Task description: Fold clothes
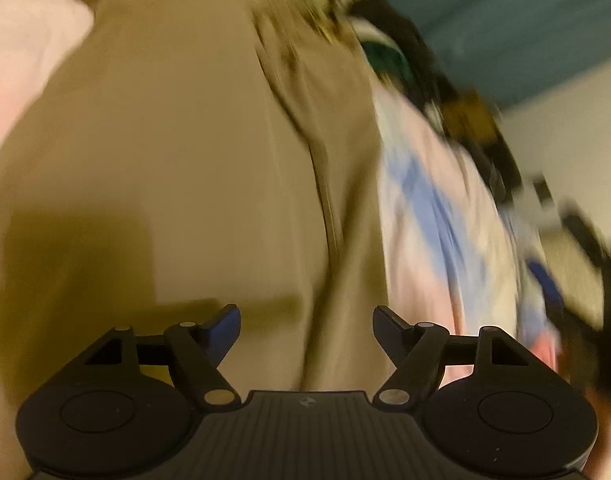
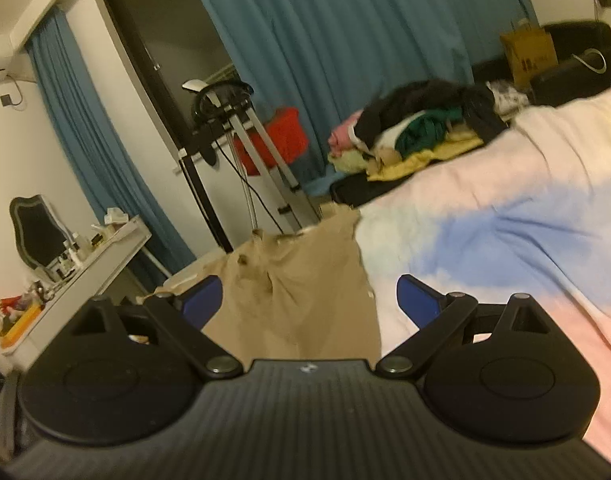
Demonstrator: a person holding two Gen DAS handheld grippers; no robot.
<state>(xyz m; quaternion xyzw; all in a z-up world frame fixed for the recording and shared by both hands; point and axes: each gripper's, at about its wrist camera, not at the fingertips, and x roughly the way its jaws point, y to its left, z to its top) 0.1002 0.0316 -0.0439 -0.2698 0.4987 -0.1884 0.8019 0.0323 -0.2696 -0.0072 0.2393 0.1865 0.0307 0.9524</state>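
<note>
Khaki trousers (image 1: 177,152) lie spread on the pastel bed (image 2: 505,220), their far edge reaching the bed's end, with both the left claw (image 1: 307,326) and the right claw (image 2: 309,300) gaping empty above them, bare cover to the right and a clothes pile (image 2: 421,128) beyond.

Matt tan cloth garment (image 1: 177,152) – soft pastel bedspread (image 2: 505,208) – matt black plastic tool (image 2: 309,300).

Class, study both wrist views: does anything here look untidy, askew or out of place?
Yes. A heap of unfolded clothes lies jumbled at the far end of the bed. The tan garment has a crumpled, bunched top edge. Nothing looks spilled or damaged.
</note>
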